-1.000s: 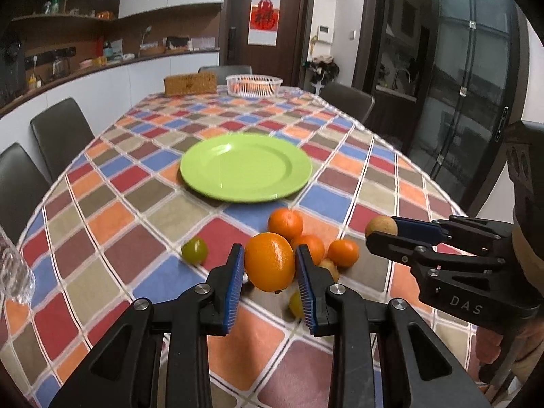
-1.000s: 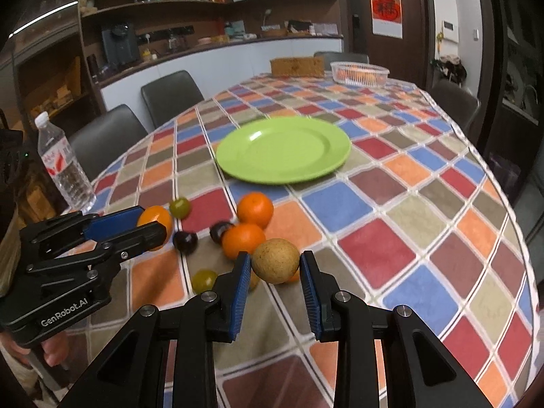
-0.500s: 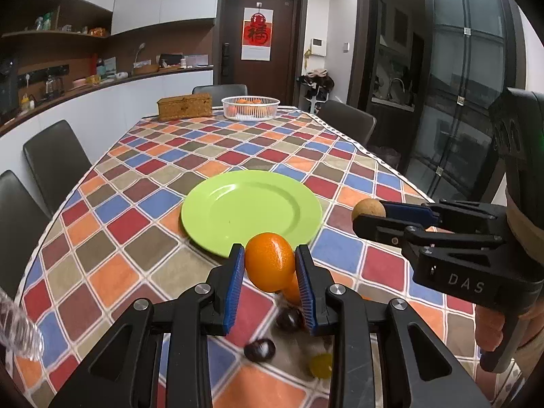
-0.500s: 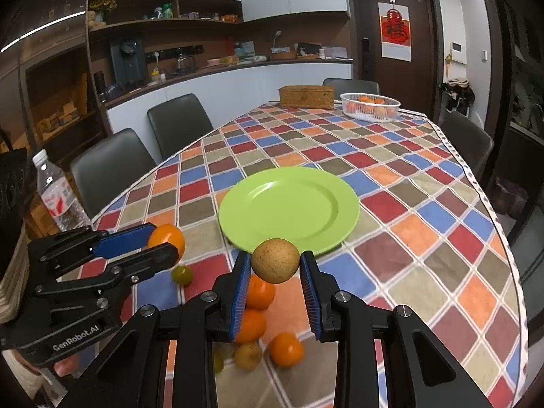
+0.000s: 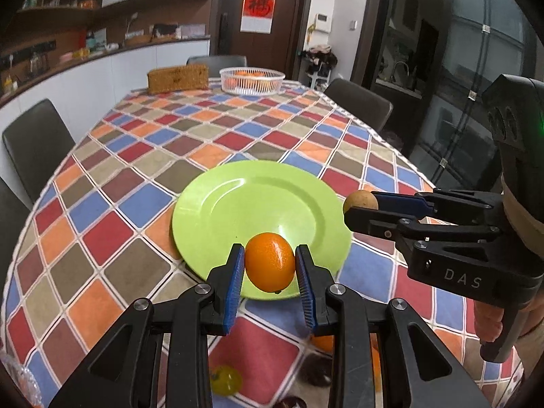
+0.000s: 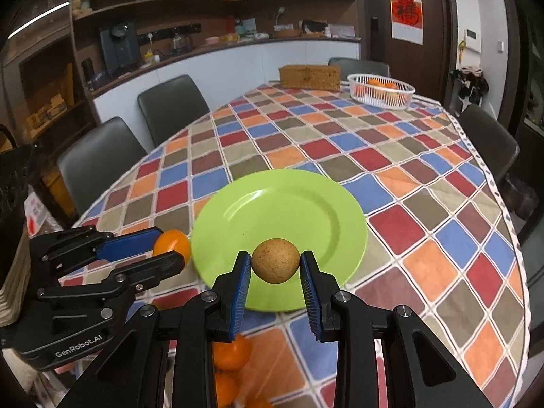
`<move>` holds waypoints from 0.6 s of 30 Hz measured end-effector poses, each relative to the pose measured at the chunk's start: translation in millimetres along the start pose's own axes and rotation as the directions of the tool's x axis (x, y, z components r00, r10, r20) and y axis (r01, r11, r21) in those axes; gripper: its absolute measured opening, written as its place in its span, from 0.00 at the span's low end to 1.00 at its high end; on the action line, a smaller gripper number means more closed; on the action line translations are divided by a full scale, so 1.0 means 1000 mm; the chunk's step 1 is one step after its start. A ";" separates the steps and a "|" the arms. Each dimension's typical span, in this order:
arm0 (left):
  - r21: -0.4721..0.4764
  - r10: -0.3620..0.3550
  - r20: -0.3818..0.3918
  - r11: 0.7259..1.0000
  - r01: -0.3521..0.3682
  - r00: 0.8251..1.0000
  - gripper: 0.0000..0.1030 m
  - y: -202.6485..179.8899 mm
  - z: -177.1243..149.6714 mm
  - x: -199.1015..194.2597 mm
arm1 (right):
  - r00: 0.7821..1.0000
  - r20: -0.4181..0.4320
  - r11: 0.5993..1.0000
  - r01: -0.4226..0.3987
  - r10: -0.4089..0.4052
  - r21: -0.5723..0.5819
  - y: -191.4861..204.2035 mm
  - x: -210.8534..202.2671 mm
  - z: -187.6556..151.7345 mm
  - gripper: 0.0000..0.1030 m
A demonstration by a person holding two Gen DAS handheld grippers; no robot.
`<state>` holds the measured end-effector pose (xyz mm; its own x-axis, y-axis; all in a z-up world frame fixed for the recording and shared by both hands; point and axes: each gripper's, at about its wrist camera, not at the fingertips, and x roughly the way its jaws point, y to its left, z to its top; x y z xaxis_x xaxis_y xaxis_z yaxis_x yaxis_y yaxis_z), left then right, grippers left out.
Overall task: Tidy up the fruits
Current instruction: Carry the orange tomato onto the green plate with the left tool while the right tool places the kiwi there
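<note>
Orange clamped btwn L gripper pads; brown fruit pinched in R gripper.

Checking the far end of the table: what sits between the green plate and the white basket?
Only bare checkered tablecloth between the green plate and white basket, in the right wrist view.

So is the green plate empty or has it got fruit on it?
Empty. The green plate shows bare; the orange and brown fruit are gripped above it.
</note>
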<state>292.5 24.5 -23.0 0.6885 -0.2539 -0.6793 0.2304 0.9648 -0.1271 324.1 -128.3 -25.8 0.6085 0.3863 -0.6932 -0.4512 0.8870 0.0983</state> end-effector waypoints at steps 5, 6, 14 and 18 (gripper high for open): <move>-0.028 -0.014 -0.066 1.000 0.012 0.998 0.29 0.012 0.006 0.025 | 0.999 -0.050 1.000 -0.007 0.007 0.002 -0.006 0.025 0.008 0.30; -0.030 -0.018 -0.077 0.999 0.016 0.997 0.29 0.013 0.007 0.029 | 0.998 -0.061 1.000 -0.009 0.009 0.001 -0.007 0.031 0.010 0.30; -0.037 -0.046 -0.157 0.998 0.041 0.987 0.29 0.024 0.014 0.060 | 0.990 -0.143 1.000 -0.005 0.004 -0.006 -0.008 0.067 0.013 0.30; -0.040 -0.049 -0.171 0.998 0.043 0.984 0.30 0.026 0.016 0.065 | 0.987 -0.159 1.000 -0.004 0.002 -0.012 -0.007 0.074 0.011 0.30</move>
<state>354.4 32.4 -58.9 0.5485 -0.2857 -0.7858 0.2322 0.9549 -0.1851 379.4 -103.3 -69.7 0.4961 0.3427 -0.7978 -0.4609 0.8826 0.0925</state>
